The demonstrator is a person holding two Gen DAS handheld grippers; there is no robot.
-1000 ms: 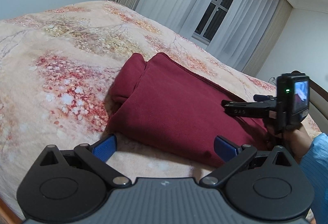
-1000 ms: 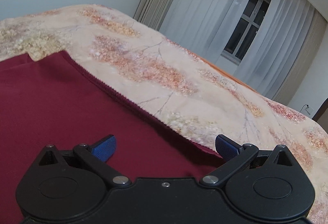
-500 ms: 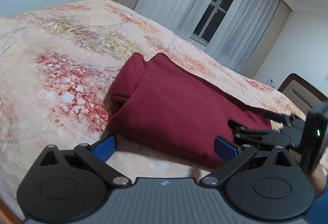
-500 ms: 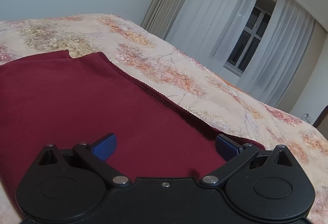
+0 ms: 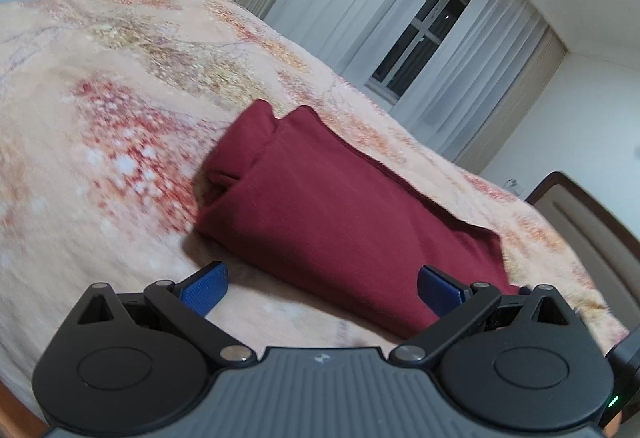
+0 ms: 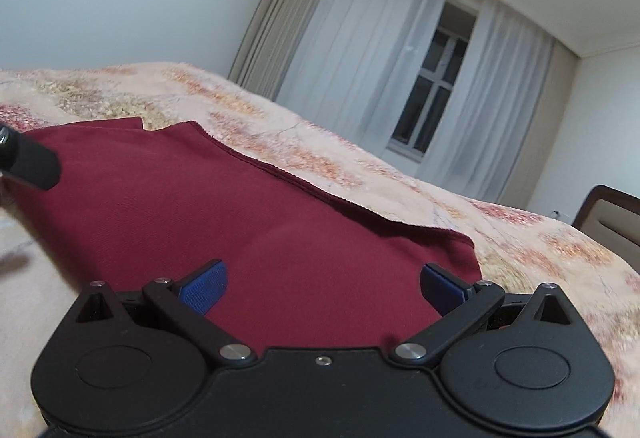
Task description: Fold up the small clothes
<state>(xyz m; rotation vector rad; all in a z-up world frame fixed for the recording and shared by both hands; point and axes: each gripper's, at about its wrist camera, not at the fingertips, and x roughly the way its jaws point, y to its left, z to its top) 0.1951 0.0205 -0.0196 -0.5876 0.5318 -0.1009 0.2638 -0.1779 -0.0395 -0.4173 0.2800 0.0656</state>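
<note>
garment: dark red folded cotton cloth (image 5: 344, 222) on floral beige bedspread (image 5: 100, 165)
jaws: my left gripper (image 5: 320, 286) and right gripper (image 6: 322, 284) both spread wide, empty
step: fold looks complete
next: probably grab near edge

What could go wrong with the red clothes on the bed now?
1. The dark red garment lies folded on the flowery bedspread, and both the left gripper and the right gripper are open right beside it. A nudge might undo the fold.
2. The layers at its far end look loose and bunched, so lifting it could let them slip apart.
3. The bedspread is soft, so pinching the garment might grab the cover too.
</note>
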